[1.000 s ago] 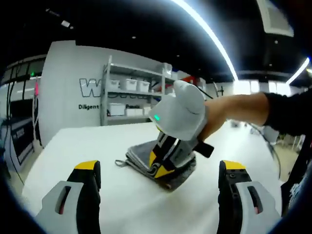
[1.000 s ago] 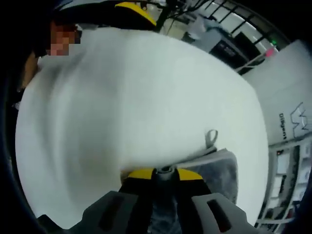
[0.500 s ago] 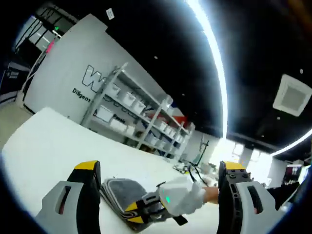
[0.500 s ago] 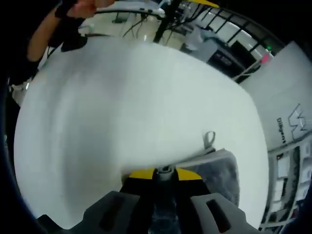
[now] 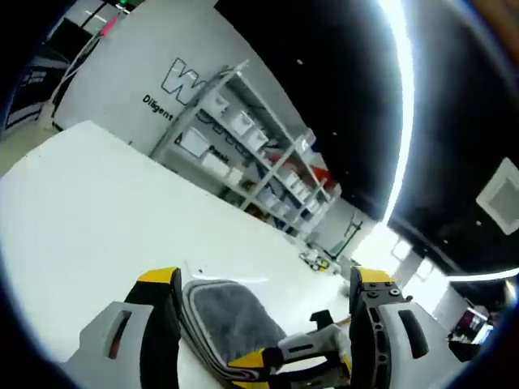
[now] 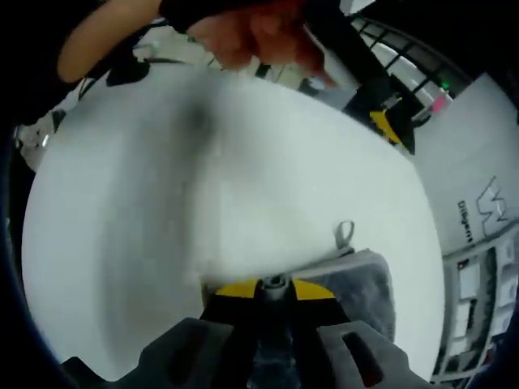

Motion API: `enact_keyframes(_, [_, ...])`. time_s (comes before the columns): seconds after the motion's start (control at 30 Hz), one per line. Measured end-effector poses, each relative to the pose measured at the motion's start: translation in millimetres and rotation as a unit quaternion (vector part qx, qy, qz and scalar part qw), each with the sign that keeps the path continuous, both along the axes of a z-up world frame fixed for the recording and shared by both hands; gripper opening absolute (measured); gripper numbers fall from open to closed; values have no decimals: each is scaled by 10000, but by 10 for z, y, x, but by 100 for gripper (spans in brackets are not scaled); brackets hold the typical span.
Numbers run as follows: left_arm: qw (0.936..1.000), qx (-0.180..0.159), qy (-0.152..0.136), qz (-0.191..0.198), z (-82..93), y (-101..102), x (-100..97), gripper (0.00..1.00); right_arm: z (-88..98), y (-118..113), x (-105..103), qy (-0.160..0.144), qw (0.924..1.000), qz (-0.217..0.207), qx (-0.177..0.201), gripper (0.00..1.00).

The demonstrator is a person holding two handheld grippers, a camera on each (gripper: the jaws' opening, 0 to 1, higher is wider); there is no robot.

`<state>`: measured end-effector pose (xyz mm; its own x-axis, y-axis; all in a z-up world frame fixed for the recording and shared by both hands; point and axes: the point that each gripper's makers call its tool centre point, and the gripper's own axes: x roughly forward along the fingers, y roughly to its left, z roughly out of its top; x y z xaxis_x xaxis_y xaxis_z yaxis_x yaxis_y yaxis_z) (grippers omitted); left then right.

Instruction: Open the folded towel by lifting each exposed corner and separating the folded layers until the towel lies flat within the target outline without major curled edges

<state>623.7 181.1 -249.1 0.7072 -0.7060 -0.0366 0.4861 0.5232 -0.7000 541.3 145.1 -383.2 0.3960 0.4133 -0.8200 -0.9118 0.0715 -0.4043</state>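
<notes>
Left gripper view: ceiling light strip [image 5: 399, 97] blown out, glare spilling; white table [image 5: 97, 211] evenly bright; straight lines bowed at edges. Right gripper view: hand [image 6: 259, 36] motion-blurred; soft grey shadow lay on table below it.

Right tongs [image 6: 274, 285] closed on the near edge of the folded grey towel [image 6: 365, 284], which lies on the white worktop [image 6: 162, 203]. Its hanging loop [image 6: 345, 234] rests flat beside it. A blurred hand [image 6: 259, 32], apparently holding the left tongs [image 6: 389, 128], sits above the worktop's far side.
</notes>
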Motion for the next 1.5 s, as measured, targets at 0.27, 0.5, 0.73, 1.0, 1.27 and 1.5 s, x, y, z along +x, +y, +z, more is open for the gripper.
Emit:
enact_keyframes(0.27, [9985,382,294,-264,-415,-214,113,80,-1,9,6,-31,9999,81,78,9])
enact_keyframes(0.5, [9917,1074,446,-551,-768,-288,147,81,-29,-45,-15,-83,9995,177,251,9])
enact_keyframes(0.73, [9915,1065,539,-514,-875,-282,101,81,-21,47,6,-72,9981,265,553,9])
enact_keyframes(1.0, [9892,1101,724,-639,-1000,-368,156,75,0,13,4,-133,9957,227,886,8])
enact_keyframes(1.27, [9847,1335,896,-667,-1119,-433,213,73,5,18,-31,-154,9955,261,894,8])
enact_keyframes(1.5, [9834,1411,955,-617,-1180,-484,124,66,3,24,-54,-153,9951,285,936,8])
